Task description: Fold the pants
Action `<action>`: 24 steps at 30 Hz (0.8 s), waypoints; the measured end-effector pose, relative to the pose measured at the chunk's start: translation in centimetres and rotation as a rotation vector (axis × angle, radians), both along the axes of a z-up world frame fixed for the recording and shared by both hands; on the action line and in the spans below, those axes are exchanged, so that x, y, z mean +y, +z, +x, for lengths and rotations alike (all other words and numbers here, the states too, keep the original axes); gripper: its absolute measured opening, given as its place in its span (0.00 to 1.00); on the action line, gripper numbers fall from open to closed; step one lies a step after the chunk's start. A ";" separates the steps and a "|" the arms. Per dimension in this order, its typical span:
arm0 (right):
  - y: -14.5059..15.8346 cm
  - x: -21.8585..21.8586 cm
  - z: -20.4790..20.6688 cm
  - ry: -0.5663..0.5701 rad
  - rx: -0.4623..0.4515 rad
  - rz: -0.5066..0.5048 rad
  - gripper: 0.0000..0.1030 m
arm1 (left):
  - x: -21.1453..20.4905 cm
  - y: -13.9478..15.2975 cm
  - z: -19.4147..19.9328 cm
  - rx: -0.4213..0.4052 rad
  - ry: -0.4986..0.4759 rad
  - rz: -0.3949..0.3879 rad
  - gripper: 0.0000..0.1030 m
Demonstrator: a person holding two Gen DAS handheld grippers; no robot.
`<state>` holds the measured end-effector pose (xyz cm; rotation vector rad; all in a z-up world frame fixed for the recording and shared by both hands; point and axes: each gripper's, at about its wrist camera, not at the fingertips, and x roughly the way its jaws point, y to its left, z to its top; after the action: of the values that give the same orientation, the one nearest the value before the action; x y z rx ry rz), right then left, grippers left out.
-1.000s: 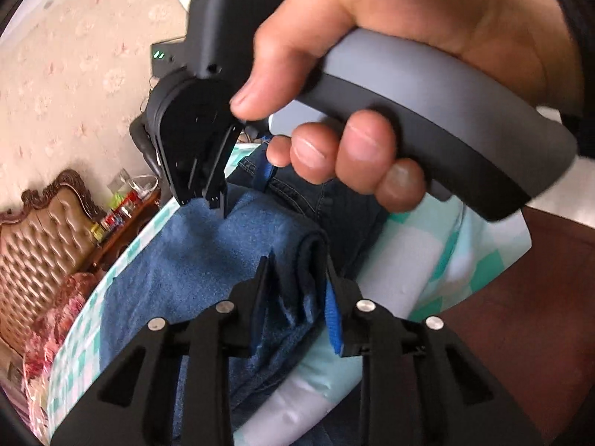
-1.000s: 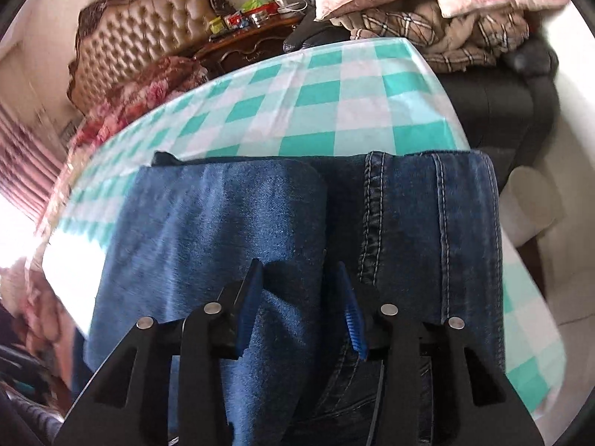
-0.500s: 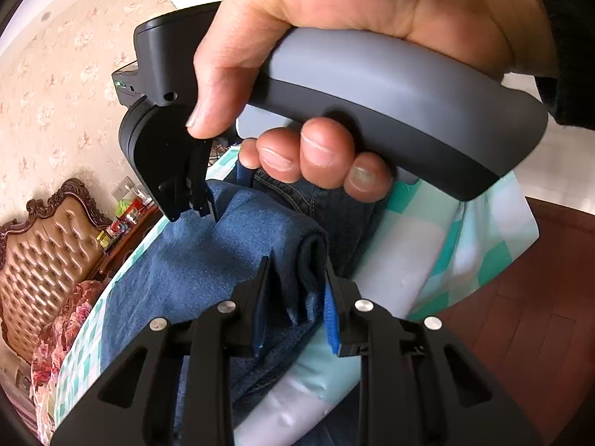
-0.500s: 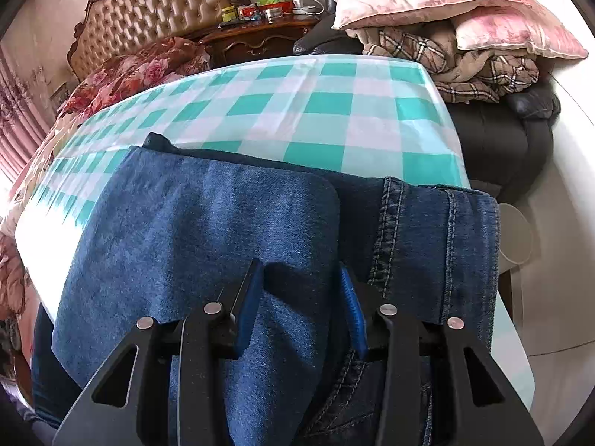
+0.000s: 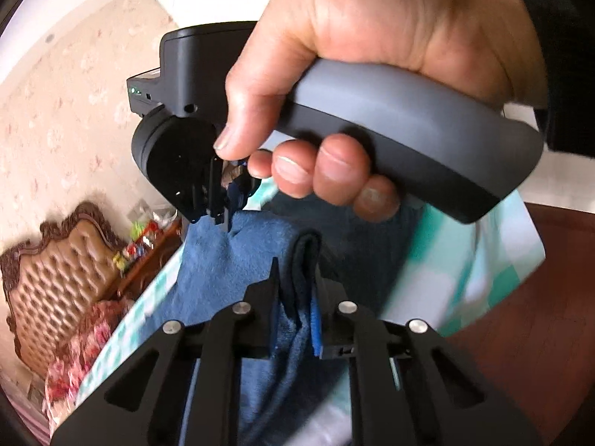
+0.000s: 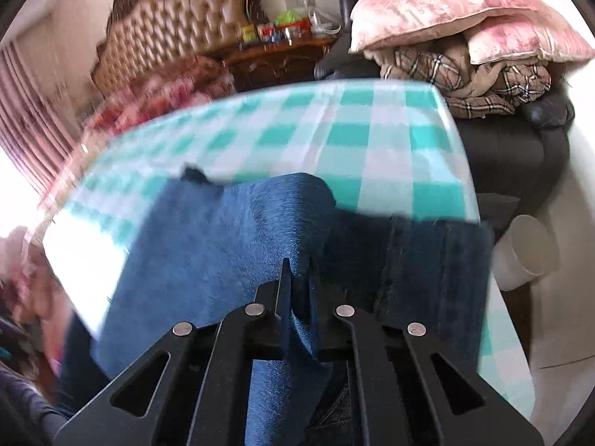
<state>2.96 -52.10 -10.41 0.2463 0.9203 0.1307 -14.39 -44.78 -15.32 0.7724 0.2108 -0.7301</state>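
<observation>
Both grippers have a fold of the jeans pinched at the near edge, so the step in hand looks like the start of a fold — picking the doubled denim up off the checked tablecloth to carry it over.

The left gripper is closing, its jaws narrow, with a dark ridge of 2 or more layers of denim standing up between its blue pads. The right gripper is nearly fully closed and nips a thin fold of the same cloth; in the left view its tip bites the denim up and to the left of the left tongs, gripped by the person's right hand.

The jeans spread forward from both tongs across the table, with a seamed darker part to the right of the right tongs.

The next move, I judge, calls for both hands to go together, level with each other, so the fold lands square — and for both pinches to hold every layer.

Beyond the right tongs the cloth is bare, so nothing blocks the fold. Farther off stand a tufted headboard, a cluttered side table, pillows on a dark chair and a pale bin at right.
</observation>
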 end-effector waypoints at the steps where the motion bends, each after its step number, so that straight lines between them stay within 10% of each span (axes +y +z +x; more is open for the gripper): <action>1: 0.7 -0.8 0.1 -0.009 -0.008 0.007 0.08 | -0.8 0.7 0.1 -0.017 -0.012 -0.006 0.12; 13: -2.7 -8.3 -0.9 -0.105 0.076 0.079 0.07 | -8.3 -2.9 -1.4 0.022 -0.126 0.152 0.12; 24: -1.2 -8.7 -3.0 -0.138 0.026 0.064 0.07 | -7.5 -1.8 -2.5 -0.013 -0.153 0.129 0.12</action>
<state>-0.01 -60.79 -11.60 0.3704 0.9228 0.0290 -16.92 -52.25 -17.15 0.9232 0.1900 -0.8616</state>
